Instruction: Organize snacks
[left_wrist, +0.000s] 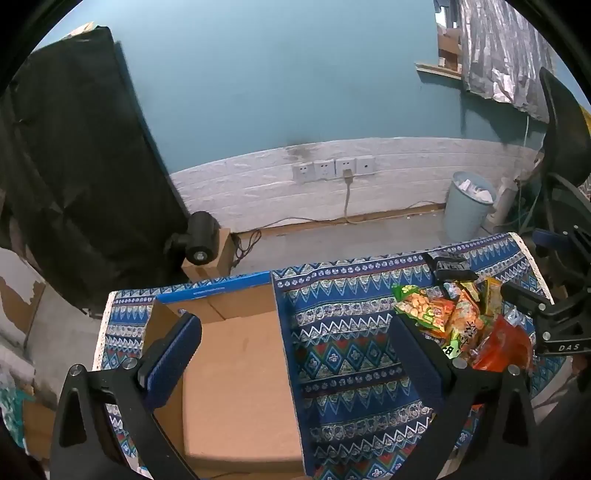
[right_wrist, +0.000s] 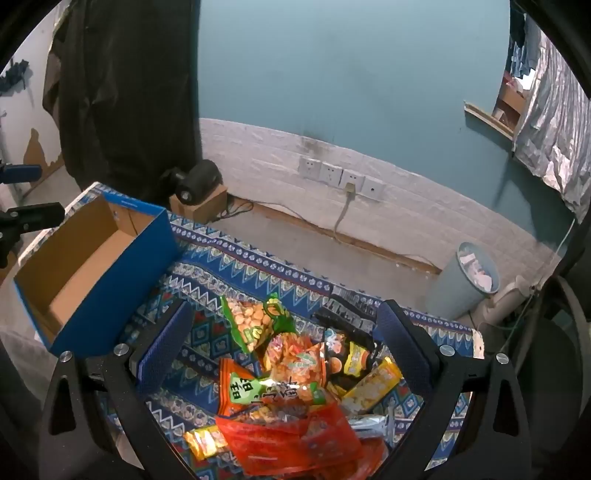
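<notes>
left gripper (left_wrist: 295, 350) wide open over box (left_wrist: 236, 387), right gripper (right_wrist: 288, 347) wide open above snacks (right_wrist: 288, 387), both empty

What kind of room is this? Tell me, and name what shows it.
Probably a lived-in spare room or home workspace: a teal wall with a row of wall sockets, a full wastebasket on the bare floor, and a table under a patterned tablecloth.

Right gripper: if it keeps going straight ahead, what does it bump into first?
Probably the snack pile. The right gripper hangs open right over it, the orange packet between its fingers. Depth is hard to judge.
</notes>
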